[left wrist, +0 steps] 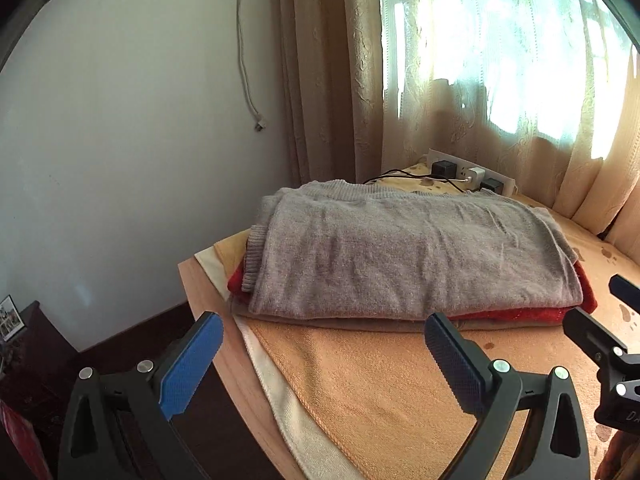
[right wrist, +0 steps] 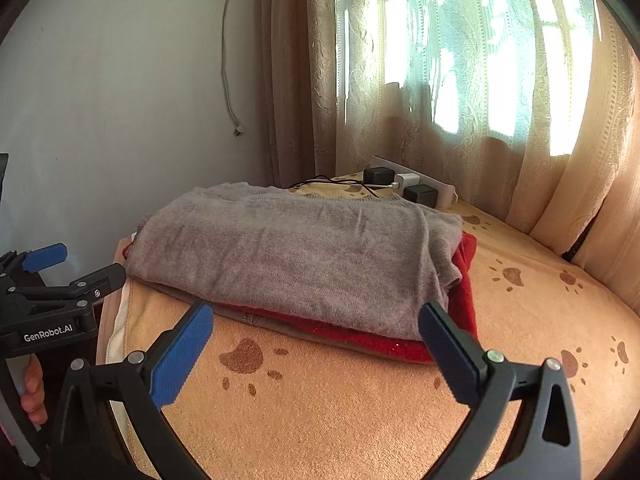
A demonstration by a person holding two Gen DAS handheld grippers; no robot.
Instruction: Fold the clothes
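Note:
A folded grey knit sweater [left wrist: 412,256] lies on top of a folded red garment [left wrist: 520,314] on an orange towel [left wrist: 380,392] that covers the table. The stack also shows in the right wrist view, with the grey sweater [right wrist: 296,256] over the red garment [right wrist: 466,280]. My left gripper [left wrist: 324,332] is open and empty, just short of the stack's near edge. My right gripper [right wrist: 316,320] is open and empty, close to the stack's near edge. The left gripper's body [right wrist: 52,300] shows at the left of the right wrist view.
A white power strip [left wrist: 472,174] with chargers and cables lies behind the stack by the curtain [left wrist: 500,120]. The wooden table edge [left wrist: 208,312] drops off at the left beside the wall. The towel [right wrist: 540,320] with paw prints extends right. A cord [left wrist: 248,80] hangs on the wall.

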